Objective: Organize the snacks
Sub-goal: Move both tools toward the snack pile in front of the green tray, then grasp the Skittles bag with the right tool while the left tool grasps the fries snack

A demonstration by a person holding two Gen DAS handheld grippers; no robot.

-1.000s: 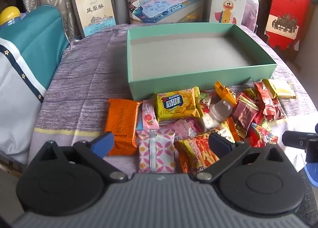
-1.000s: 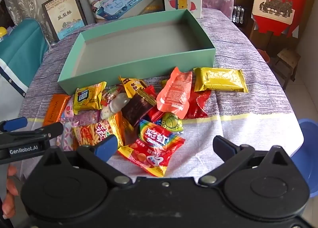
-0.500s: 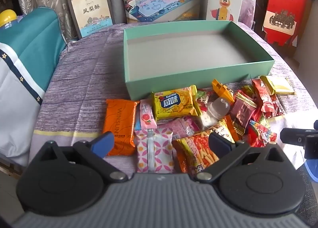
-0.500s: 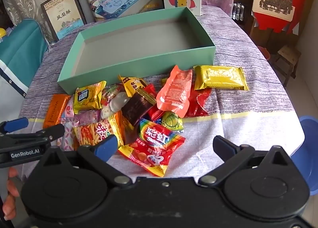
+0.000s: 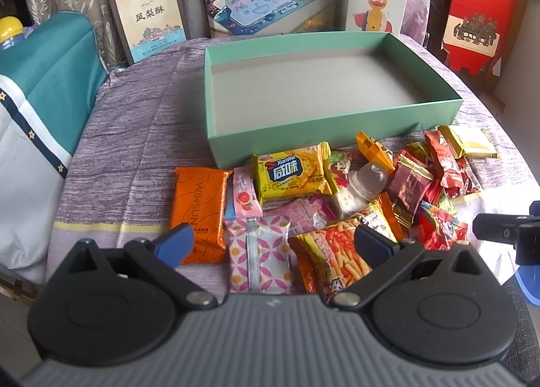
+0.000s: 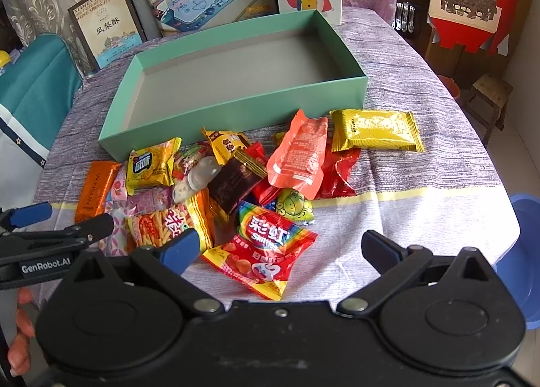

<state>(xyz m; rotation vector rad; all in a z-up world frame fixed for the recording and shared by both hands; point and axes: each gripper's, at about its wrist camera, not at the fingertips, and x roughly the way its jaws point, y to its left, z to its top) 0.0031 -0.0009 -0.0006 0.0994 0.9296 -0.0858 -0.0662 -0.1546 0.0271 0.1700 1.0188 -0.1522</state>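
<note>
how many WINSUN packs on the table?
2 visible. The orange WINSUN pack lies at the left end of the snack pile; the gold WINSUN pack lies at the right end, near the green box's right corner. Others may be buried in the pile.

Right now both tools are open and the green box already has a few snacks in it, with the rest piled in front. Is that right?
Not quite. The green box holds nothing yet; the right wrist view shows its bare grey floor. The rest stands: the left tool and right tool are both open, and the snacks are piled on the cloth in front of the box.
</note>
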